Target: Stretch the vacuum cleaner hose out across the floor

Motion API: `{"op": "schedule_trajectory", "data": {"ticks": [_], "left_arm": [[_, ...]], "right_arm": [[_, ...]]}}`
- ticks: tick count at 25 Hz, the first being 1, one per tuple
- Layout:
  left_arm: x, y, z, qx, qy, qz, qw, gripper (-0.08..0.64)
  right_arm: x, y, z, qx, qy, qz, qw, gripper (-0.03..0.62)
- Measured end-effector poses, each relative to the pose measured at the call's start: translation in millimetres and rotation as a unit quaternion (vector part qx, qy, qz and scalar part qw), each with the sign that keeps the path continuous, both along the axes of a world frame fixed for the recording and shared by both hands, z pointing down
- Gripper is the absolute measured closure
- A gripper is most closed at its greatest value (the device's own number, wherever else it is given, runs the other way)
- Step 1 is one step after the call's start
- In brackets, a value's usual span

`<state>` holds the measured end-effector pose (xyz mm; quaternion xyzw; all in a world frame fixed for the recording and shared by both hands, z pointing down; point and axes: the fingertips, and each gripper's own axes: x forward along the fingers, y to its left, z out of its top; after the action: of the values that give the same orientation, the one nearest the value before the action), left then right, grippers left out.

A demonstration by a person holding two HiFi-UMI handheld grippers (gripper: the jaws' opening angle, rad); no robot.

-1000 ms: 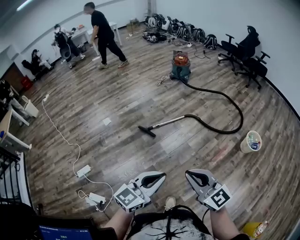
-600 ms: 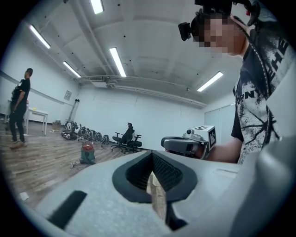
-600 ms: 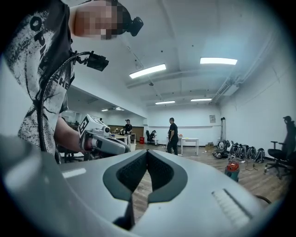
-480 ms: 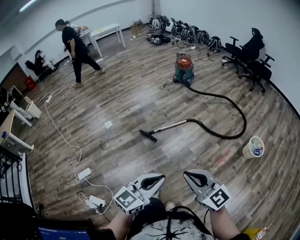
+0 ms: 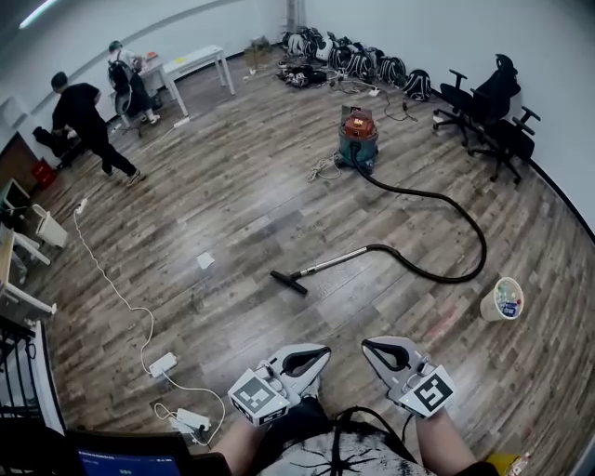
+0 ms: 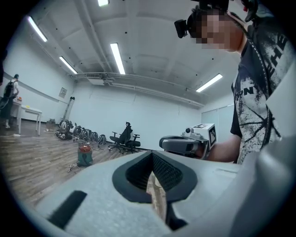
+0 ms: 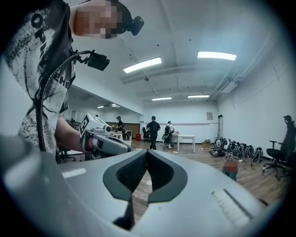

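Wooden floor (image 5: 232, 204) held the hose (image 5: 483, 246) looped near its right edge. Left claw (image 5: 325, 350) and right claw (image 5: 365, 345), pressed together and empty, sat well short; approaching seemed next.

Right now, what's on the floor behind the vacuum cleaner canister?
A row of black backpack-like units lines the far wall, with loose cables before them. The canister itself hides whatever lies right behind it.
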<state>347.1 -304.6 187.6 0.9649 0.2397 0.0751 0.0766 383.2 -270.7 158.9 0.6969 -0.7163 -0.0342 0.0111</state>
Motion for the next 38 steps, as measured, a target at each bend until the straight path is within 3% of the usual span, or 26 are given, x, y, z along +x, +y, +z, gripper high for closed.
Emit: {"op": "schedule_trajectory", "data": {"ticks": [10, 20, 24, 30, 38], "left_arm": [[69, -110, -7, 0.014, 0.009, 0.043, 0.9990, 0.563], [132, -135, 12, 0.009, -0.011, 0.072, 0.9973, 0.563], [172, -142, 18, 0.013, -0.017, 0.067, 0.9975, 0.563], [259, -153, 12, 0.021, -0.024, 0.019, 0.9993, 0.563], [366, -162, -3, 0.037, 0.009, -0.019, 0.9991, 0.563]], "right_arm": [[65, -104, -15, 0.009, 0.022, 0.038, 0.999, 0.588], [137, -116, 4, -0.008, 0.009, 0.077, 0.997, 0.588], [179, -130, 10, -0.009, 0.005, 0.064, 0.998, 0.588], [258, -151, 0, 0.006, 0.016, 0.005, 1.000, 0.588], [356, -168, -8, 0.012, 0.006, -0.045, 0.999, 0.588]]}}
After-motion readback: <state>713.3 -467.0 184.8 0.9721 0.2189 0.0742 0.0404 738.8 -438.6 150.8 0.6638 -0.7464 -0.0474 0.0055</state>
